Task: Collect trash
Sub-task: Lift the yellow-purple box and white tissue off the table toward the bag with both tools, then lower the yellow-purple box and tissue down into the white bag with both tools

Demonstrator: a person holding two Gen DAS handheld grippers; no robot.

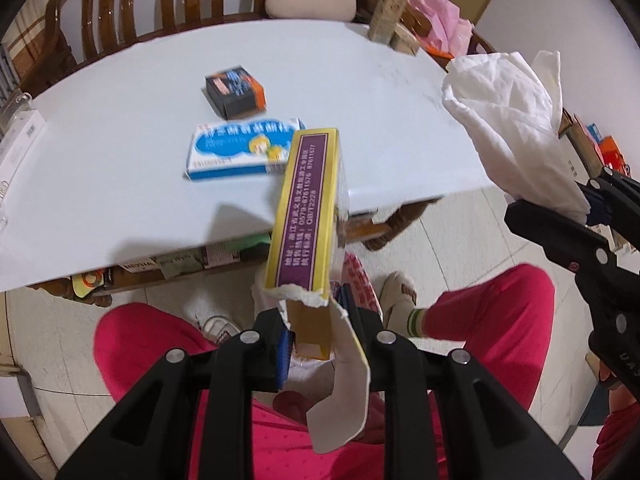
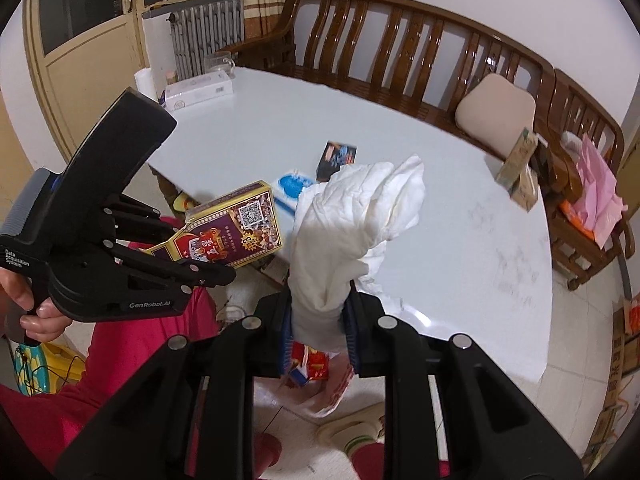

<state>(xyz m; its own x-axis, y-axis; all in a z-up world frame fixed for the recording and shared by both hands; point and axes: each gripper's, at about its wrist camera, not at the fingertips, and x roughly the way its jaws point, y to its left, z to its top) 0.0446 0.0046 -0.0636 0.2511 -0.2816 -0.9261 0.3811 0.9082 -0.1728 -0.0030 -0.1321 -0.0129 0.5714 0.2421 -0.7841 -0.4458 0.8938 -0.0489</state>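
My left gripper (image 1: pixel 314 340) is shut on a torn yellow and purple carton (image 1: pixel 306 216), held over the near edge of the white table (image 1: pixel 360 100). In the right wrist view that carton (image 2: pixel 236 228) sticks out of the left gripper (image 2: pixel 224 268) at the left. My right gripper (image 2: pixel 318 320) is shut on a crumpled white tissue (image 2: pixel 352 232); the tissue (image 1: pixel 516 128) also shows at the right of the left wrist view. A blue and white box (image 1: pixel 240 148) and a dark box with orange (image 1: pixel 236 90) lie on the table. A plastic bag with red packaging (image 2: pixel 316 372) sits on the floor below the right gripper.
A wooden bench (image 2: pixel 400 40) with a beige cushion (image 2: pixel 496 108) runs behind the table. Cartons (image 2: pixel 520 172) stand at the table's far right corner, a white box (image 2: pixel 200 92) at its far left. The person's legs in pink trousers (image 1: pixel 480 312) are below.
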